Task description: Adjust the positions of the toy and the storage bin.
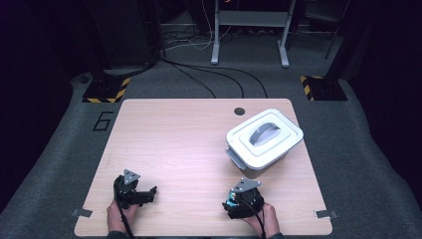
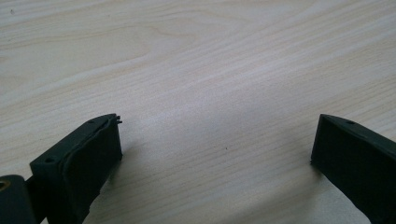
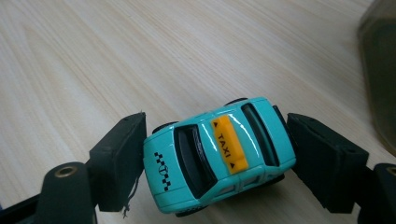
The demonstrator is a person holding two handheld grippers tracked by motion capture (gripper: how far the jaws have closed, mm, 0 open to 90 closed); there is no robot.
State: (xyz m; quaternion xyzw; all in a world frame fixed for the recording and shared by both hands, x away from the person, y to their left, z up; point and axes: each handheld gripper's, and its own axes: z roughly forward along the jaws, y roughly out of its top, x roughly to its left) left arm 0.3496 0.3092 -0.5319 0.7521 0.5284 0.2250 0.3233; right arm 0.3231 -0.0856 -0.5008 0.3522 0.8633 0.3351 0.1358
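A turquoise toy taxi [image 3: 219,156] with an orange TAXI sign on its roof sits between the jaws of my right gripper [image 3: 215,158], which is shut on its front and rear ends, just above the wooden table [image 3: 116,60]. In the high view the right gripper [image 1: 234,201] is near the table's front edge, right of centre, with a bit of the turquoise taxi [image 1: 230,204] showing at its left. My left gripper [image 1: 149,193] rests at the front left; its jaws stand wide open over bare wood [image 2: 215,140] with nothing between them.
A white lidded plastic box [image 1: 263,137] with a grey handle stands on the right half of the table, just beyond the right gripper; its wall [image 3: 380,70] shows at the right gripper view's edge. A round hole [image 1: 239,111] lies near the far edge.
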